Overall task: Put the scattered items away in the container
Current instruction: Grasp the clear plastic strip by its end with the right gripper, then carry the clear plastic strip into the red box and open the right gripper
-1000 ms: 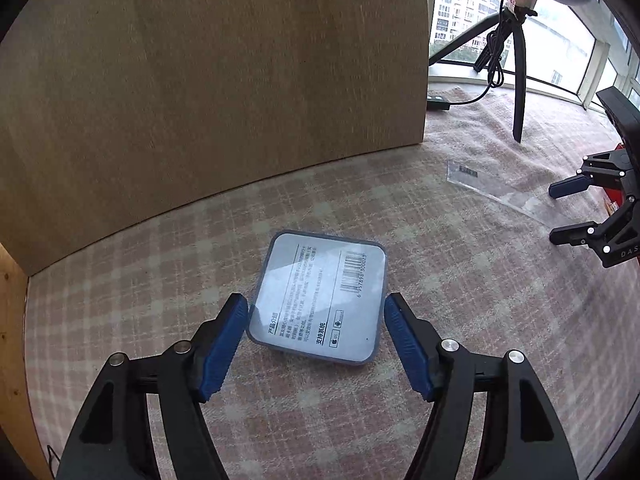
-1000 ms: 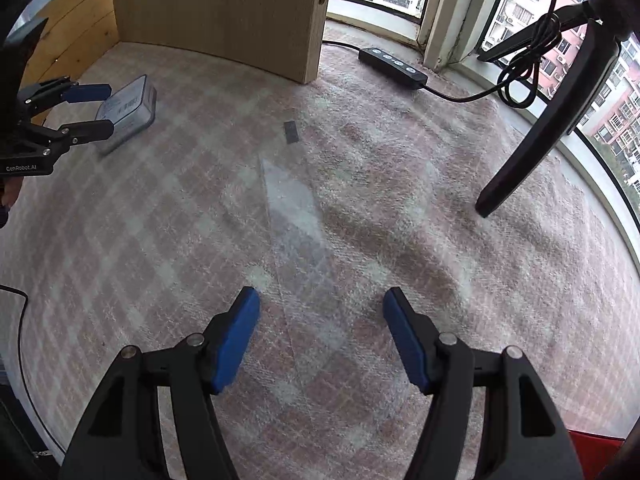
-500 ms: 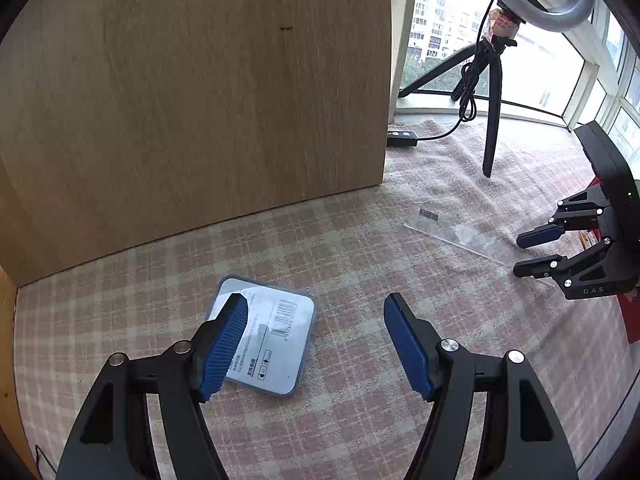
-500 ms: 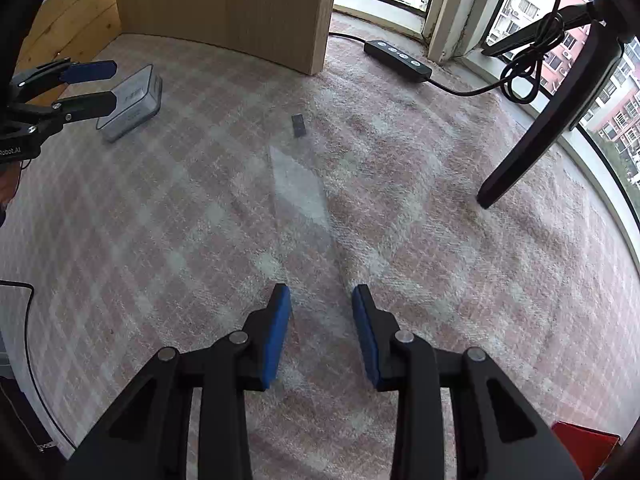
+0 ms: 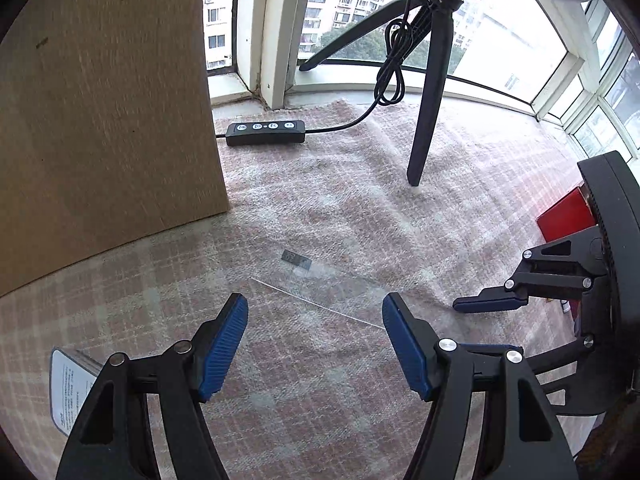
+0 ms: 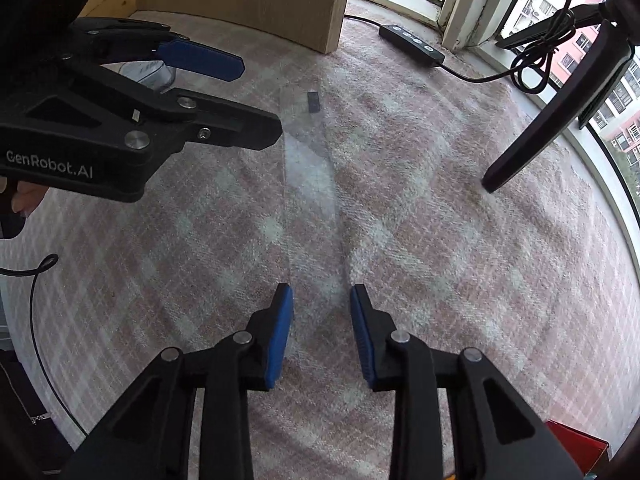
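A clear plastic ruler (image 6: 310, 184) lies flat on the plaid cloth; it also shows in the left wrist view (image 5: 320, 300). My right gripper (image 6: 322, 320) has its blue pads set on either side of the ruler's near end, with a narrow gap. My left gripper (image 5: 314, 340) is open and empty, over the ruler's other end. A grey box with a white label (image 5: 68, 388) lies at the left, behind my left gripper (image 6: 224, 92). My right gripper also shows in the left wrist view (image 5: 492, 322).
A wooden panel (image 5: 100, 120) stands at the back left. A black cable remote (image 5: 264, 133) and a tripod leg (image 5: 426, 120) stand near the window. A red box (image 5: 564, 216) sits at the right edge.
My left gripper has left the grey box and swung right over the ruler. My right gripper has narrowed from wide open around the ruler's near end.
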Available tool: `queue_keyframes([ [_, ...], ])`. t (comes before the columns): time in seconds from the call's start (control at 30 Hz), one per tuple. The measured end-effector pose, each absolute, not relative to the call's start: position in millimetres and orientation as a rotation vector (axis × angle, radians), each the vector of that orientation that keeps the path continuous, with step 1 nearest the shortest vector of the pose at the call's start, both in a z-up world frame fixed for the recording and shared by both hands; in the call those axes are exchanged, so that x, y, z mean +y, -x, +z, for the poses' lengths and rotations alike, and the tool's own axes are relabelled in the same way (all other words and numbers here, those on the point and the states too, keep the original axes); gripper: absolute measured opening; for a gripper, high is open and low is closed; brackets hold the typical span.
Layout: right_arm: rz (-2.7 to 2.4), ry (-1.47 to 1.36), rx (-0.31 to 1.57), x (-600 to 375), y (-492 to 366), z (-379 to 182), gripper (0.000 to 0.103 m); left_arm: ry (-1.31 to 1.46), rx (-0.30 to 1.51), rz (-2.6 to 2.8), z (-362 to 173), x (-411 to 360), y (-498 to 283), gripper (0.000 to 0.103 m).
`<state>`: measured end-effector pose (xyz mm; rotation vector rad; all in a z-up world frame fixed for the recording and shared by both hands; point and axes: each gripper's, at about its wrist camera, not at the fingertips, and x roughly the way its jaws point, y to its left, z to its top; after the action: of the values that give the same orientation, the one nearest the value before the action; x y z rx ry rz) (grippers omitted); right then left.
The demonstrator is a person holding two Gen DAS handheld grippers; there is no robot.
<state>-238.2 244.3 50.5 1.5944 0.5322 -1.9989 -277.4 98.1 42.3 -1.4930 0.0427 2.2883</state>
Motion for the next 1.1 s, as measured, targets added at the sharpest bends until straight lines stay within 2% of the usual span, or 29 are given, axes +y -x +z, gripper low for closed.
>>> queue_keyframes([
  [0.27, -1.969, -1.614, 0.584, 248.2, 238.1, 57.8, 0.030, 1.501, 0.043, 2.282, 38.8, 98.6, 277.2, 0.066],
  [0.4, -1.976, -1.630, 0.538, 250.2, 240.4, 64.6, 0.029, 1.485, 0.039, 2.319, 39.4, 87.1, 273.5, 0.066],
  [0.7, -2.006, -1.625, 0.233, 275.8, 244.0, 98.4, 0.028, 1.383, 0.162, 2.485, 62.2, 30.9, 244.1, 0.066],
  [0.93, -1.987, -1.650, 0.028, 289.1, 239.9, 104.1, 0.028, 1.337, 0.424, 2.564, 55.9, -18.5, 209.5, 0.070],
  [1.1, -1.922, -1.663, -0.198, 303.3, 231.4, 97.2, 0.028, 1.368, 0.331, 2.573, 51.6, -41.7, 202.1, 0.070],
])
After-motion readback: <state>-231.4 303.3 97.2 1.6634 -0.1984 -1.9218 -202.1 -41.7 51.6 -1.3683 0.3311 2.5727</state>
